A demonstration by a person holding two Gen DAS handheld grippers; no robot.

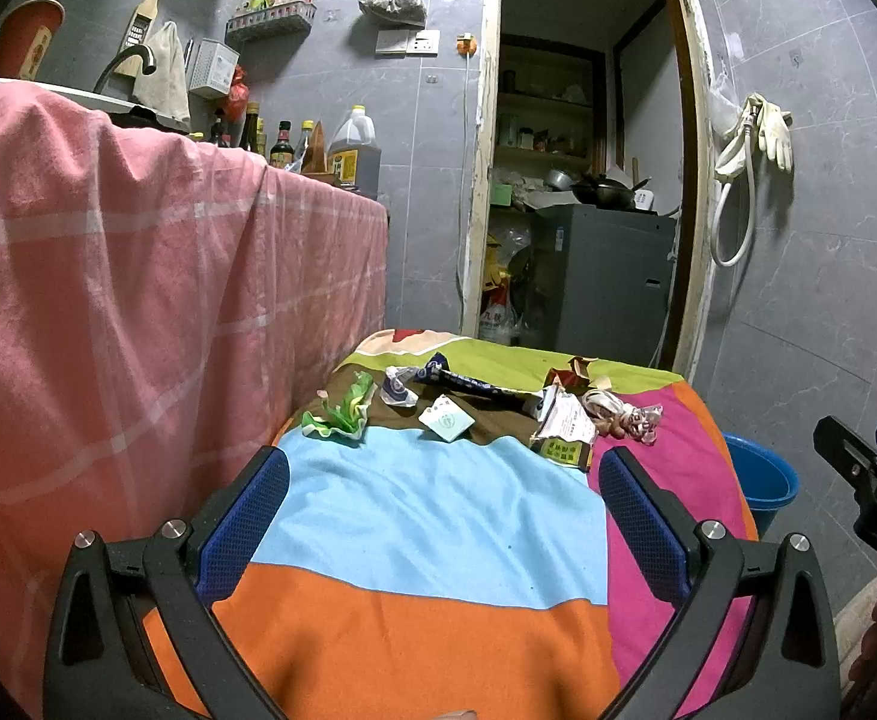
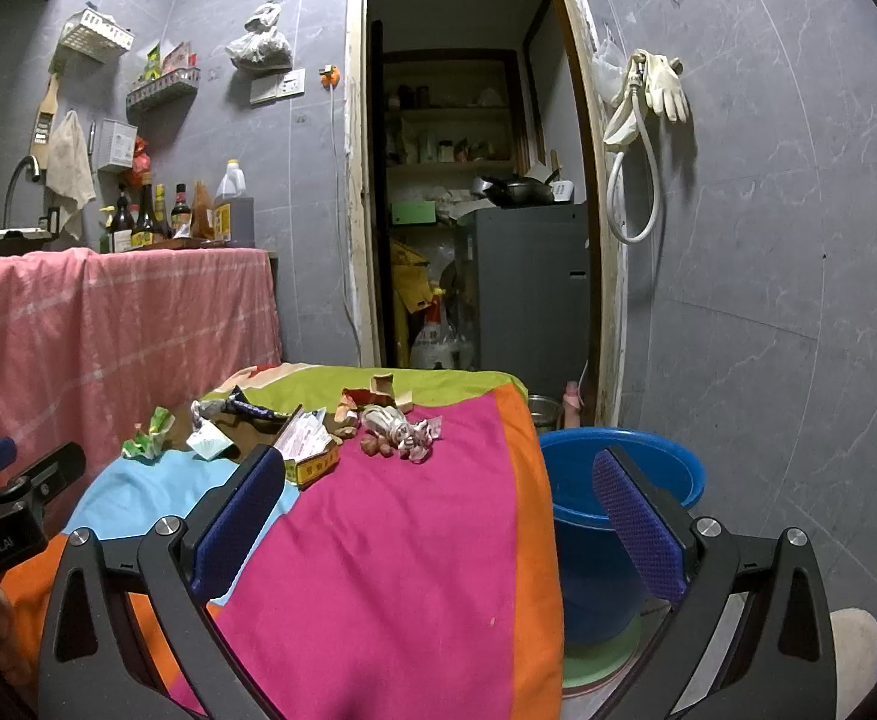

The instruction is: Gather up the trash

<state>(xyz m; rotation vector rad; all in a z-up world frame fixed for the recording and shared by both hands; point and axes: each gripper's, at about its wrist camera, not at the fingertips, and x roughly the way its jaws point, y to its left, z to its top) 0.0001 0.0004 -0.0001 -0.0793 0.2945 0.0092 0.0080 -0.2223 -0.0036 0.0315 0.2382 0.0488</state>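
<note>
Two grippers hover over the near end of a bench draped in a colour-block cloth (image 1: 426,504). Left gripper (image 1: 444,516) has its blue-padded fingers spread wide apart with nothing between them, above the light-blue and orange panels. Right gripper (image 2: 438,516) is likewise wide apart and empty, one finger over the magenta panel and the other over a blue bucket (image 2: 624,480) that stands on the floor just beside the bench's right edge. On the left gripper's body, seen from the right wrist view, the lettering "GenRobot.AI" can be read.

Farther along the cloth, the trash lies in a loose row across the brown and magenta panels. From left to right: one crumpled green wrapper (image 1: 342,414), one crumpled white-and-blue wrapper (image 1: 399,390), one small white packet (image 1: 445,418) with a green round mark, one long dark-blue wrapper (image 1: 480,387), one torn yellow carton (image 1: 561,429) with printed writing too small to read, one torn brown cardboard piece (image 1: 576,371), and one clump of pinkish-white wrappers (image 1: 636,420) with some small brown bits beside it.

Beyond, a pink checked cloth (image 1: 138,276) covers a counter carrying several sauce bottles and one large oil jug (image 1: 354,147). One pair of rubber gloves (image 1: 771,129) hangs by the open doorway.
</note>
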